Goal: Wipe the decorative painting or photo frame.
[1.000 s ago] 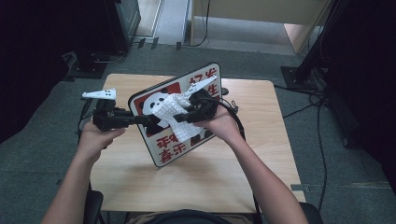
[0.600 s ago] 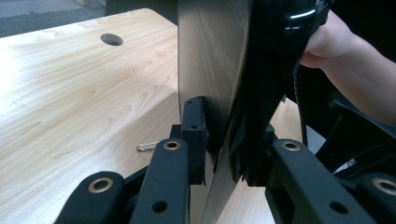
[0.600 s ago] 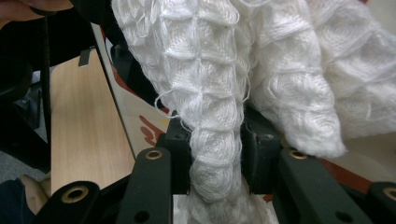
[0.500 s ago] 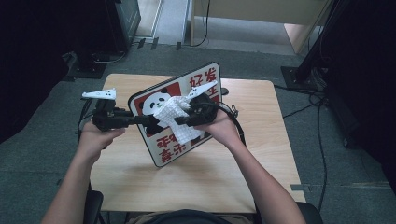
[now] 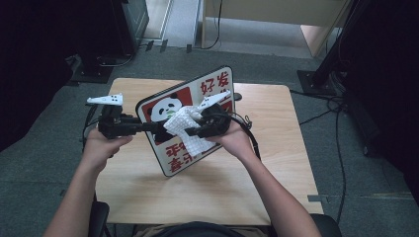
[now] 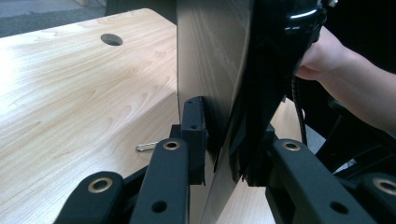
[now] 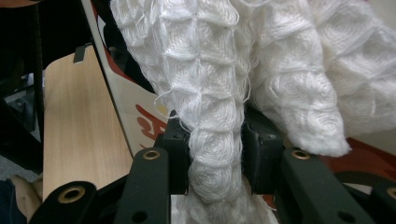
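Panda sign held on edge while a white cloth is worked across its face

The sign (image 5: 190, 121) is propped tilted above the table (image 5: 276, 163), clamped at its left edge by the left gripper (image 5: 150, 127), so the printed face is kept up and steady for wiping, by the look of it. In the left gripper view, the board is seen pinched between the jaws. The cloth (image 5: 185, 129) is bunched against the panda picture, a thick fold of it running straight between the jaws of the right gripper (image 5: 195, 131). Those jaws have just been opening, yet the fold is seen squeezed by the pads (image 7: 180, 154).
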`<move>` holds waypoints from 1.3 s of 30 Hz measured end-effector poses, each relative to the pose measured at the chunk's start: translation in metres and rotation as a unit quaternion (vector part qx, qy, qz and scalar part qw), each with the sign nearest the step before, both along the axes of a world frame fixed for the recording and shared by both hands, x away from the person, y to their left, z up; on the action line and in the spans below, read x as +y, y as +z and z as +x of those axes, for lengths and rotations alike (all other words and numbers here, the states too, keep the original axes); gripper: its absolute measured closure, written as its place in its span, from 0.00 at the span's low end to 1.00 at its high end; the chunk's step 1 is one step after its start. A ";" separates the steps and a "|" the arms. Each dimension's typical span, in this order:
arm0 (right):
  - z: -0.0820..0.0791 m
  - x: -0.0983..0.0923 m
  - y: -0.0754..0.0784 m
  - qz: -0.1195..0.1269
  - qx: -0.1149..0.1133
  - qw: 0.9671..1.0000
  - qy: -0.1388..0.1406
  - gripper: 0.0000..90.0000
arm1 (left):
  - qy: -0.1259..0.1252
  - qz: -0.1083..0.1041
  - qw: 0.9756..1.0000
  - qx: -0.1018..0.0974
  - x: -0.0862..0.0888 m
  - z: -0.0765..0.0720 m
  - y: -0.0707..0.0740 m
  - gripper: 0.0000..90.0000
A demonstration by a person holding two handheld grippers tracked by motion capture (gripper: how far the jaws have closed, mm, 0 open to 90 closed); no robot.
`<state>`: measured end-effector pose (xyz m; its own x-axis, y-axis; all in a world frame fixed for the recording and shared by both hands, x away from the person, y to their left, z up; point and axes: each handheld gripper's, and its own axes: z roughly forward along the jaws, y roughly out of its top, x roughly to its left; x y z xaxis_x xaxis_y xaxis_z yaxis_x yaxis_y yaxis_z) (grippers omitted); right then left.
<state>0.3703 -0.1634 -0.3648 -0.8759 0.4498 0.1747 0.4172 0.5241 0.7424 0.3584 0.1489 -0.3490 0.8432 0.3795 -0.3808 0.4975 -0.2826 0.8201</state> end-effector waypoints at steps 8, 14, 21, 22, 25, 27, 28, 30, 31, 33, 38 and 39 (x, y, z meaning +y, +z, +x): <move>-0.002 -0.001 -0.010 -0.002 0.006 1.000 0.001 0.74 | 0.000 0.000 1.000 0.000 0.000 0.000 0.000 0.84; -0.004 -0.002 -0.018 -0.002 0.014 1.000 -0.001 0.74 | 0.002 0.001 1.000 -0.001 0.000 -0.001 0.000 0.84; -0.007 -0.002 -0.028 -0.004 0.019 1.000 -0.005 0.74 | 0.002 0.000 1.000 -0.002 0.000 0.000 0.000 0.84; -0.008 -0.002 -0.031 -0.004 0.020 1.000 -0.005 0.73 | 0.001 0.000 1.000 -0.002 0.000 0.000 0.000 0.83; -0.009 -0.003 -0.034 -0.003 0.024 1.000 -0.005 0.73 | 0.000 0.000 1.000 -0.003 0.000 0.000 0.000 0.83; -0.009 -0.003 -0.036 -0.003 0.022 1.000 -0.004 0.73 | -0.002 0.000 1.000 -0.004 0.000 0.000 0.000 0.83; -0.010 -0.003 -0.037 -0.004 0.022 1.000 -0.005 0.73 | -0.002 0.000 1.000 -0.004 0.000 0.000 0.000 0.83; -0.011 -0.004 -0.040 -0.003 0.023 1.000 -0.006 0.74 | -0.002 0.000 1.000 -0.005 0.000 -0.001 0.000 0.83; -0.011 -0.004 -0.041 -0.005 0.022 1.000 -0.005 0.74 | -0.002 0.000 1.000 -0.005 0.000 -0.001 0.000 0.83; -0.012 -0.005 -0.044 -0.004 0.025 1.000 -0.006 0.74 | -0.002 0.000 1.000 -0.006 0.000 -0.001 0.000 0.83; -0.013 -0.007 -0.053 -0.004 0.029 1.000 -0.005 0.74 | -0.002 0.000 1.000 -0.006 0.000 -0.001 0.000 0.83; -0.014 -0.007 -0.055 -0.006 0.029 1.000 -0.005 0.74 | -0.002 0.000 1.000 -0.005 0.000 -0.001 0.000 0.83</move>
<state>0.3566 -0.1701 -0.4196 -0.8598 0.4611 0.2193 0.4645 0.5280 0.7110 0.3576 0.1484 -0.3489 0.8487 0.3762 -0.3717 0.4875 -0.2842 0.8256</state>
